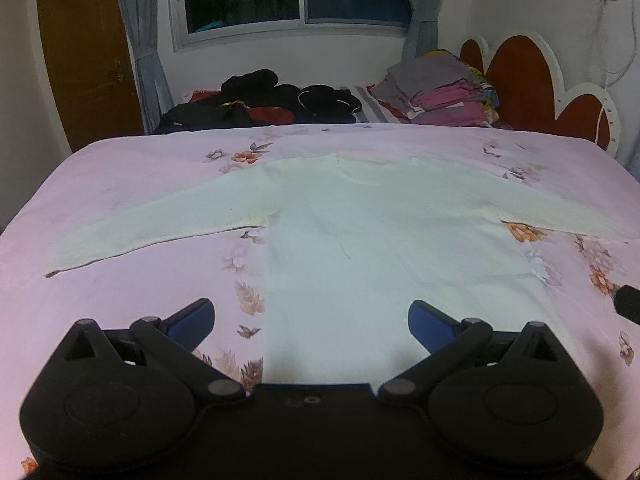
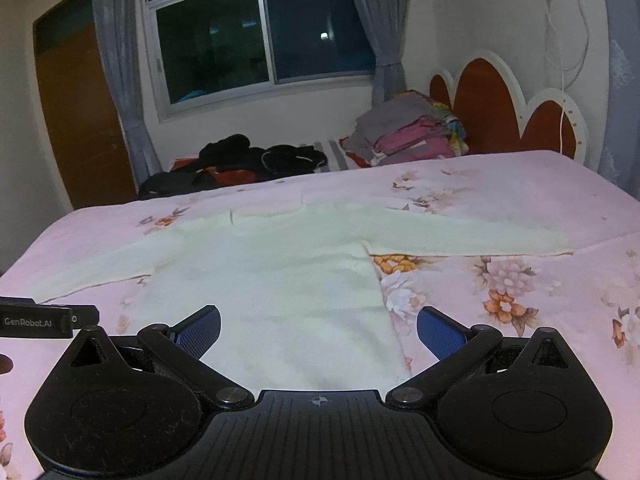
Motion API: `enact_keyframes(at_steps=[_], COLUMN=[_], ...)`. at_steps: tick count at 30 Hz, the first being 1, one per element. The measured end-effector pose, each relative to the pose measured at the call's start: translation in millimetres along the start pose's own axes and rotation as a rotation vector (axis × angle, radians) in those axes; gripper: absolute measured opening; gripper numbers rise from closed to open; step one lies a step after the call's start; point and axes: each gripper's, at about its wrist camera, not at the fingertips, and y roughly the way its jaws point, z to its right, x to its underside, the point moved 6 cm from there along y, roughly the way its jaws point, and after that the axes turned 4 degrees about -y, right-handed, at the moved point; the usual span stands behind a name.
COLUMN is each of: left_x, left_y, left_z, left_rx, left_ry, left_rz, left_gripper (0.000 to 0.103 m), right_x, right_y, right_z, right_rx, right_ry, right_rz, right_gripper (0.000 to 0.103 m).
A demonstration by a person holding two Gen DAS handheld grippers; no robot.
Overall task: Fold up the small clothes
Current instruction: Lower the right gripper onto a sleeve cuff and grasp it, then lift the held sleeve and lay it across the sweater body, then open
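So there's a white sweater (image 1: pixel 360 232) spread flat on the bed (image 1: pixel 120 184), on a pink flowery sheet, both sleeves out to the sides and the collar at the far end. The left gripper (image 1: pixel 311 316) sits over the hem near the sweater's left edge, jaws wide and holding nothing. The right gripper (image 2: pixel 318 326) is over the hem by the right edge, jaws wide too, empty. Further back: a dark clothes pile (image 1: pixel 264 100) and a folded stack (image 1: pixel 440 92) by the headboard (image 1: pixel 520 76).
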Motion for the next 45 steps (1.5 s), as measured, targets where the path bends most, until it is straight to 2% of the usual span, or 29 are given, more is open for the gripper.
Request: enact_keyframes(at_steps=[6,16,23,26,28,33,39,41,43,45], left_x=[-11,-32,-44,-48,-50,-55,-59,-60,-60,-61], left_y=[23,72,120,137,148,163,178,180,181,181], left_z=[2,19,46,57,63,71,75,74,72,71], left_rx=[-0.007,-0.041,-0.046,-0.043,-0.042,-0.057,-0.058,-0.059,-0.063,-0.067], left_ry=[-0.020,-0.059,-0.058,-0.050,-0.048,-0.035,-0.022,-0.028,-0.033,-0.032], left_rz=[-0.016,-0.031,-0.048,-0.059,-0.073,-0.076,-0.097,-0.103,-0.102,-0.101], left_gripper=[0.103,0.103,0.102,0.101,0.100,0.100,0.085,0.085,0.083,0.081], right_x=[-11,-37,-39,-35,-32,-21,-11,-11,-14,-16], right_y=[22,90,137,156,167,187,211,217,219,222], right_z=[25,110,197,238,265,328,366,373,377,385], right_rx=[0.031,0.057,0.158,0.233,0.266,0.349,0.374,0.374,0.390,0.393], right_ry=[0.002,0.055,0.136,0.179,0.223,0.345,0.436,0.463,0.457,0.471], right_rz=[-0.007,-0.009,-0.043,-0.063,-0.087,-0.117,-0.157,-0.143,-0.131,-0.115], right_gripper=[0.103,0.103,0.102,0.102,0.068,0.067,0.067,0.067,0.044,0.035])
